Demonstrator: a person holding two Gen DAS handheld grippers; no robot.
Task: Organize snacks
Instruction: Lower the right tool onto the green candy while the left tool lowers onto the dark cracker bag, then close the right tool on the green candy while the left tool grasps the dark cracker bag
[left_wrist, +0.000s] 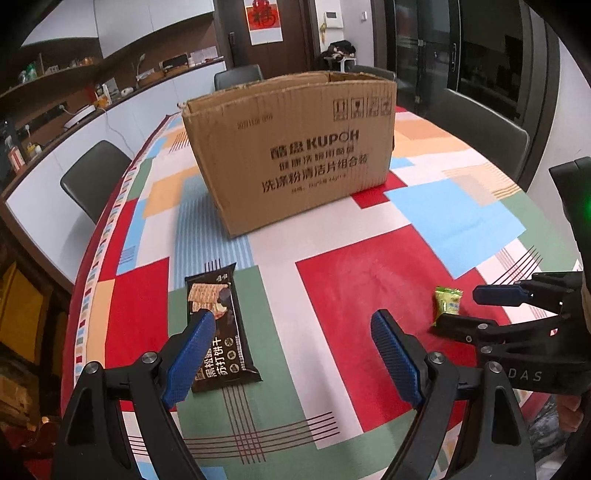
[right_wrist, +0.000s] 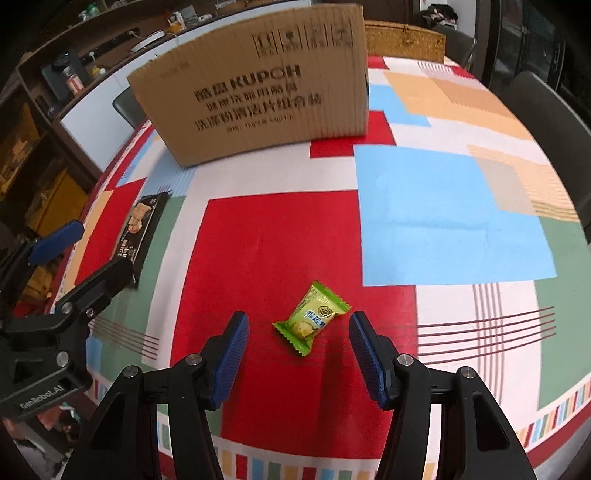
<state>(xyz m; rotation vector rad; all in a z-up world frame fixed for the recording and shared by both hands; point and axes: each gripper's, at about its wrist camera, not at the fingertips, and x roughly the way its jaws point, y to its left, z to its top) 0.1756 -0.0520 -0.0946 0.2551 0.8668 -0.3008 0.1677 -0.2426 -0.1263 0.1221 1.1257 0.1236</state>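
Note:
A small green snack packet (right_wrist: 312, 318) lies on the red patch of the tablecloth, between the open fingers of my right gripper (right_wrist: 299, 321). It also shows in the left wrist view (left_wrist: 447, 301), beside the right gripper (left_wrist: 465, 306). A black cracker pack (left_wrist: 218, 332) lies flat on the green patch; my left gripper (left_wrist: 293, 321) is open, its left finger over the pack's edge. The pack also shows in the right wrist view (right_wrist: 142, 229), beyond the left gripper (right_wrist: 94, 247). An open brown cardboard box (left_wrist: 295, 151) stands further back on the table (right_wrist: 258, 85).
The table carries a patchwork cloth (left_wrist: 362, 295) in several colours. Dark chairs stand around it: one at left (left_wrist: 94, 177), one behind the box (left_wrist: 238, 77), one at right (left_wrist: 480, 125). A counter with clutter (left_wrist: 85, 110) runs along the left wall.

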